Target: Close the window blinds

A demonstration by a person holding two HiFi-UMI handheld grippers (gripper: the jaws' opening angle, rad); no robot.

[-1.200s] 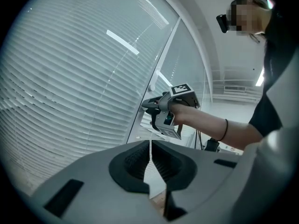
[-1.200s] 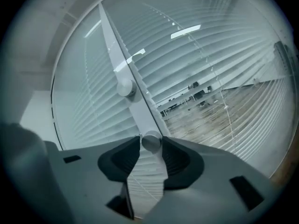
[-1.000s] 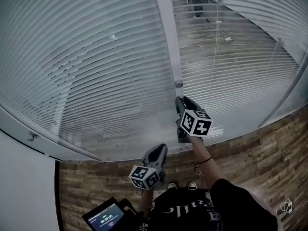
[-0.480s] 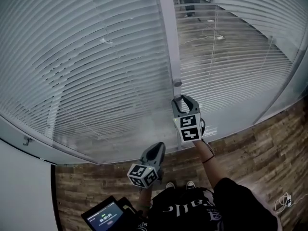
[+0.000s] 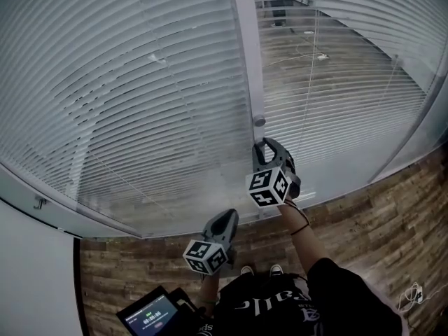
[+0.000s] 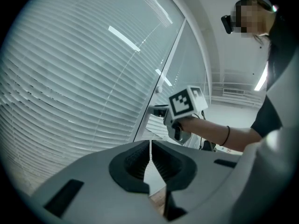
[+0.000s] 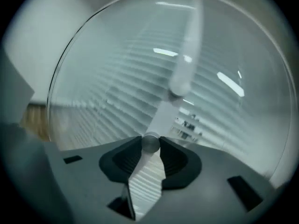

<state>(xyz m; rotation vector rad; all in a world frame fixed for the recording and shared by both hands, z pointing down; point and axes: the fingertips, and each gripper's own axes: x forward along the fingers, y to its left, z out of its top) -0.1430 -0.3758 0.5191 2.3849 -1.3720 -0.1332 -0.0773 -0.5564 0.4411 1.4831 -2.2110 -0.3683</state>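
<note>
WINDOW, HEAD VIEW: My right gripper (image 5: 264, 144), at frame centre, has its fingers clamped on the round metal tip (image 7: 150, 143) of the white wand (image 5: 246, 54). The wand hangs from top centre between the two panels of the window blinds (image 5: 140, 82). My left gripper (image 5: 229, 217) sits lower and to the left, clear of the blinds, its fingers closed together on nothing. The left panel's slats look nearly shut; the right panel's stand open enough to see through. Wooden floor (image 5: 378, 215) fills the bottom right, a lit screen (image 5: 150, 318) the bottom left.
</note>
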